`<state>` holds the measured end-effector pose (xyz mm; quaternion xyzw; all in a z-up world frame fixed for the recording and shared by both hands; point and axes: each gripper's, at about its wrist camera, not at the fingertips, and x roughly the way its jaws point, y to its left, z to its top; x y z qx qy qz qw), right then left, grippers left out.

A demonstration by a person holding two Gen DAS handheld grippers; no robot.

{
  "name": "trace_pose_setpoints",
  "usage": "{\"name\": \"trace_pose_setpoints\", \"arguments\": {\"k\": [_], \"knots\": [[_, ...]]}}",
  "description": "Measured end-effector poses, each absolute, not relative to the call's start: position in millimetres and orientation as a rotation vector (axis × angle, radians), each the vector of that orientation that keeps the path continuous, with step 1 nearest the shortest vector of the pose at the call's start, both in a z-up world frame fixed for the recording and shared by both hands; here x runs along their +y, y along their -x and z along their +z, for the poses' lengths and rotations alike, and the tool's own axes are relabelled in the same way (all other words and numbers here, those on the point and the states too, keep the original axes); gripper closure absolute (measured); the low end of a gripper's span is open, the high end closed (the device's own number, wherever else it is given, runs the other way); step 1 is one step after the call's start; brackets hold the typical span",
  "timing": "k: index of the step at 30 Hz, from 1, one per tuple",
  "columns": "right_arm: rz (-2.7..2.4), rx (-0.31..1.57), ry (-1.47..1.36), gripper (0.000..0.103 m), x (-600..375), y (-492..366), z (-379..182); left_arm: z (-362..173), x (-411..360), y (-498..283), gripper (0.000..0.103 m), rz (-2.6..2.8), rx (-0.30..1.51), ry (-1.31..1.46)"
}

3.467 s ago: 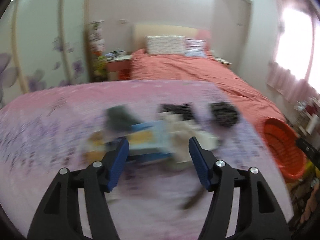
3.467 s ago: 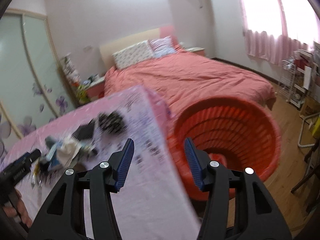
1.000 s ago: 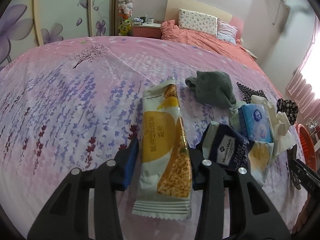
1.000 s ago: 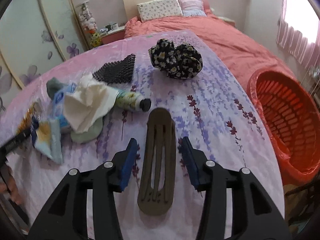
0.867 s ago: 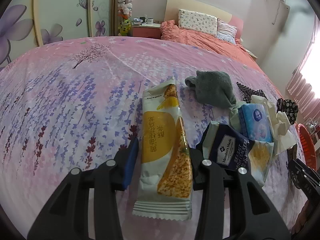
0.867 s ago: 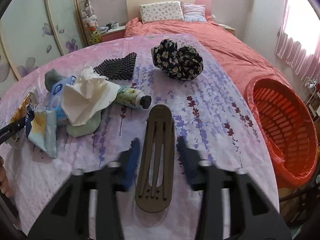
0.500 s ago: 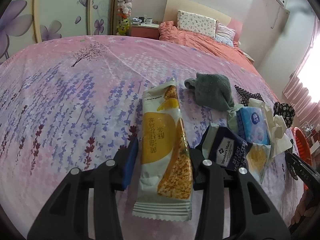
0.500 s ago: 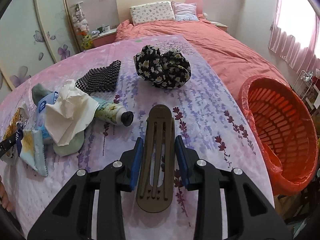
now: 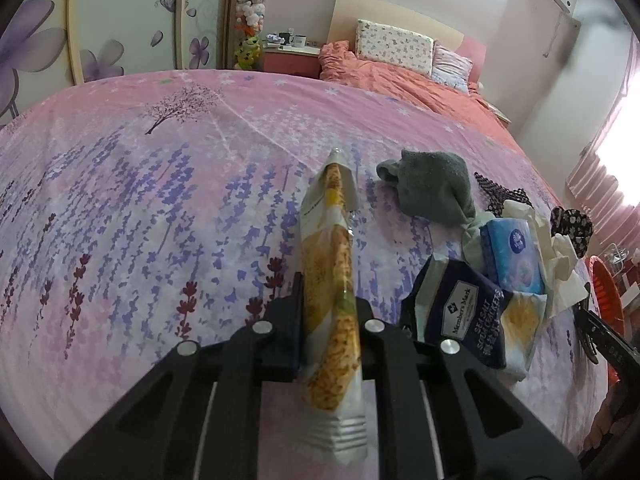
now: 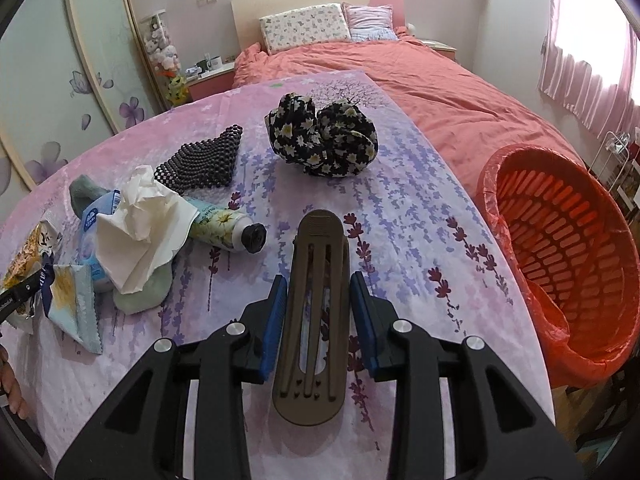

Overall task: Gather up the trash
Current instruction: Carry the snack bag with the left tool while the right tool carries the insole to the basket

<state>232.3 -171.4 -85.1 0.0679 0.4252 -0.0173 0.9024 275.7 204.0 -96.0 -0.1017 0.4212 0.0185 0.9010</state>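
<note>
My left gripper [image 9: 328, 316] is shut on a long yellow snack wrapper [image 9: 330, 280], squeezed narrow between the jaws on the floral tablecloth [image 9: 160, 208]. To its right lie a dark blue cracker bag [image 9: 468, 316], a blue tissue pack [image 9: 514, 256] and crumpled white tissue [image 9: 560, 248]. My right gripper [image 10: 320, 308] is shut on a brown slotted hair clip [image 10: 316, 308] lying on the cloth. The orange trash basket [image 10: 568, 256] stands off the table's right edge. The left gripper's tip shows at the far left of the right wrist view [image 10: 16, 296].
A grey sock [image 9: 436, 188], a black beaded pouch [image 10: 200, 164], a floral black scrunchie [image 10: 324, 140], a cream tube [image 10: 228, 232] and a pale green cloth [image 10: 144, 292] lie on the table. A pink bed [image 10: 400, 68] stands behind.
My left gripper has closed, squeezing the snack wrapper narrow. My right gripper has closed onto the hair clip.
</note>
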Motion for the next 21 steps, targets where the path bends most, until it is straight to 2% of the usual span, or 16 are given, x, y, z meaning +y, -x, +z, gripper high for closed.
{"name": "trace_pose_setpoints", "arguments": {"k": [9, 21], "knots": [[-0.004, 0.832, -0.145, 0.070, -174.3, -220.2, -72.7, -73.7, 197.7, -260.4, 0.091, 0.046, 0.802, 0.181], [0.021, 0.721, -0.154, 0.070, -186.6, -193.5, -28.9, -26.2, 160.8, -236.3, 0.091, -0.035, 0.719, 0.163]]}}
